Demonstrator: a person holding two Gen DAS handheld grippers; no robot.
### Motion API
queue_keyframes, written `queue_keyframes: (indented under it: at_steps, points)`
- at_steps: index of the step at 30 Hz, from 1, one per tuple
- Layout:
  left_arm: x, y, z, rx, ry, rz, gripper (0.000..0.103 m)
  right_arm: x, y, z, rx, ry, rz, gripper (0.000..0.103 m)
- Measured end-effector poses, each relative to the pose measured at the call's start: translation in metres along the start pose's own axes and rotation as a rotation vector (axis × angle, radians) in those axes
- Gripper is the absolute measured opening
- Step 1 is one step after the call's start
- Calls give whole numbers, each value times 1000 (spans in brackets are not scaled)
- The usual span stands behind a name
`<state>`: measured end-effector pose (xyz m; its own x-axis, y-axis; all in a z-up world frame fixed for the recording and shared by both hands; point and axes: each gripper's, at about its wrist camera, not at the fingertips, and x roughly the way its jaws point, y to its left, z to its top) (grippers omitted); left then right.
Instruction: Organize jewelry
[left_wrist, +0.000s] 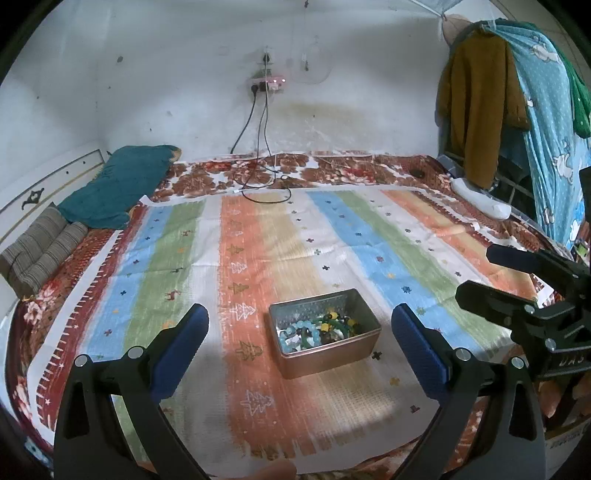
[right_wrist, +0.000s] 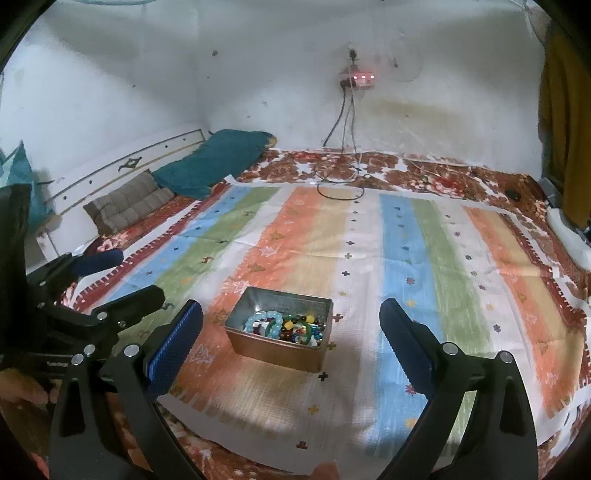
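Resting on the striped cloth (left_wrist: 258, 240) was one metal tin (left_wrist: 325, 354) of beaded jewelry (left_wrist: 317, 328); left claw (left_wrist: 299, 339) and right claw (right_wrist: 291, 339) hovered near it, both spread wide, empty.

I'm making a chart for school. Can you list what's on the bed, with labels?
box: open metal tin on the striped cloth
inside: bead bracelets, blue, green and mixed colours
left gripper: fingers wide apart, holding nothing
right gripper: fingers wide apart, holding nothing
pillows: teal and striped, far left
wall: power strip with cables
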<state>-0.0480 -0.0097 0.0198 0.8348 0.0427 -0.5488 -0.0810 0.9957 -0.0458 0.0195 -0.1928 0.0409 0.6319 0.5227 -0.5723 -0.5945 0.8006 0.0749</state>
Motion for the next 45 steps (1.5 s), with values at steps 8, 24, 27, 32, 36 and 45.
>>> queue_keyframes:
  at_steps: [8, 24, 27, 32, 36, 45]
  points:
    - [0, 0, 0, -1, -2, -5, 97, -3, 4, 0, -17, -23, -17, 97]
    - [3, -4, 4, 3, 14, 13, 97, -3, 1, 0, -10, -17, -16, 97]
    - [4, -4, 4, 0, 14, 13, 97, -3, 2, 0, -15, -17, -19, 97]
    - [4, -5, 3, 1, 13, 9, 97, -4, 0, 0, -12, -18, -18, 97]
    - [4, -7, 3, 13, 12, 0, 97, -4, 0, 0, -13, -18, -16, 97]
    - [4, -8, 1, 14, 10, 2, 97, -3, 0, -1, -17, -17, -16, 97]
